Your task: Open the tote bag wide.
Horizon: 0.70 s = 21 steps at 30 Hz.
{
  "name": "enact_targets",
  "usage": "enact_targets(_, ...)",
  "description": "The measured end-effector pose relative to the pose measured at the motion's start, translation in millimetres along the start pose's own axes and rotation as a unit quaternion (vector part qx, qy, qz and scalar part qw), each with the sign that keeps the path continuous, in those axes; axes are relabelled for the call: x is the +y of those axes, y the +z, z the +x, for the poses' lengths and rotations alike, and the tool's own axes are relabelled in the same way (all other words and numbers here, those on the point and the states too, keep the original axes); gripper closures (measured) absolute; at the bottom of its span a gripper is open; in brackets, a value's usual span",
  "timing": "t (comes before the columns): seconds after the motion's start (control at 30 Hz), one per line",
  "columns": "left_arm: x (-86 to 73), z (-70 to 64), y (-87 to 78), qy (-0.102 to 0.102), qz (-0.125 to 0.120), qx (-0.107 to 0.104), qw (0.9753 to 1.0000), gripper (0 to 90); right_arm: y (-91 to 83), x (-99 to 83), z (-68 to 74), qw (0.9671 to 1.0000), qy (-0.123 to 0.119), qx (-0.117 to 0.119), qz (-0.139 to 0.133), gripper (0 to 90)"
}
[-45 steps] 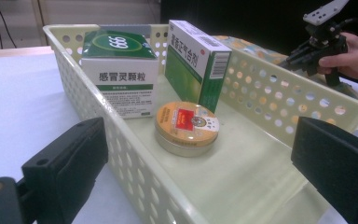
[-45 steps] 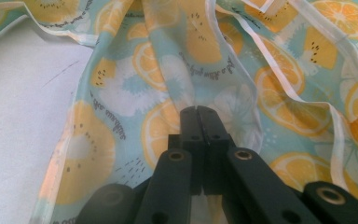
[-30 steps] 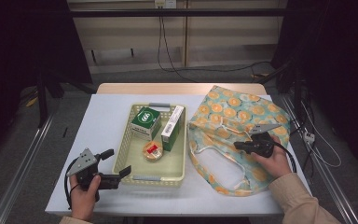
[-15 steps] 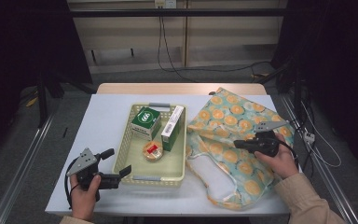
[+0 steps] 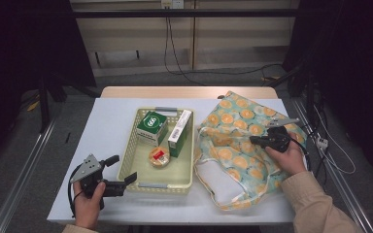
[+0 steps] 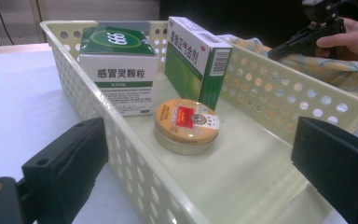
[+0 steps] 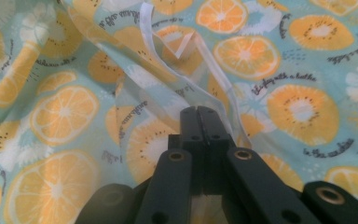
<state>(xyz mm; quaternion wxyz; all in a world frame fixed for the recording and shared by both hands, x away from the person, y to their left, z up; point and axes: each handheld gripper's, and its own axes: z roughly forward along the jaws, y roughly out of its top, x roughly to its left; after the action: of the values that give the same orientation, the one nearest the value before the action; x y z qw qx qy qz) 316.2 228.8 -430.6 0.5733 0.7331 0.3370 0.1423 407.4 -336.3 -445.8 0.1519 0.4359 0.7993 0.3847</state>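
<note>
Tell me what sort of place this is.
Probably a lab recording station, not a home: a bare white table ringed by dark curtains, loose cables down the back wall, and handheld grippers, left gripper and right gripper.

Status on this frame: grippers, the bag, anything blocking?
Right gripper shut on fruit-print bag, fabric lifted. Left gripper open at basket near corner, holding nothing. Tin and two boxes in basket; nothing blocking.

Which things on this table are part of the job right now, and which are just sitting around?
In the job:
- fruit-print bag, its fabric pinched in the shut right tongs
- basket, between the jaws of the open left tongs
- green box, tall box and round tin in the basket

Lying about:
- cables on the floor behind the table
</note>
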Motion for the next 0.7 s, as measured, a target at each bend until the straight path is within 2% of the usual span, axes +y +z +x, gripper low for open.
enact_targets(0.03, -0.2, 0.3, -0.1, 0.0, 0.001, 0.0, 1.0, 3.8, 1.6, -2.0, 0.7, 1.0, 0.005, 0.004, 0.001, 90.0)
enact_targets(0.23, 0.5, -0.6, 0.1, 0.001, 0.0, 0.001, 1.0, 3.7, 9.3, -12.6, 6.7, 0.9997, -0.02, 0.003, 0.014, 88.3)
enact_targets(0.33, 0.7, -0.7, 0.2, 0.005, 0.002, 0.001, 1.0, 3.7, 9.7, -13.7, 8.0, 0.9997, -0.02, 0.004, 0.012, 85.8)
enact_targets(0.43, 0.3, -0.8, 0.4, 0.003, 0.002, 0.001, 1.0, 3.8, 9.9, -15.4, 9.4, 0.9998, -0.007, 0.017, 0.007, 75.6)
enact_targets(0.53, 0.2, -0.5, 0.3, 0.002, 0.002, 0.002, 1.0, 3.8, 10.1, -15.6, 14.2, 0.9996, -0.011, 0.027, 0.006, 61.5)
enact_targets(0.6, 0.4, -0.6, 0.4, 0.003, 0.002, 0.002, 1.0, 3.8, 10.5, -16.1, 17.9, 0.9994, -0.02, 0.027, 0.006, 57.5)
enact_targets(0.7, 0.9, -1.0, 0.4, 0.005, 0.002, 0.002, 1.0, 3.8, 10.3, -16.6, 22.3, 0.9987, -0.018, 0.047, 0.006, 50.7)
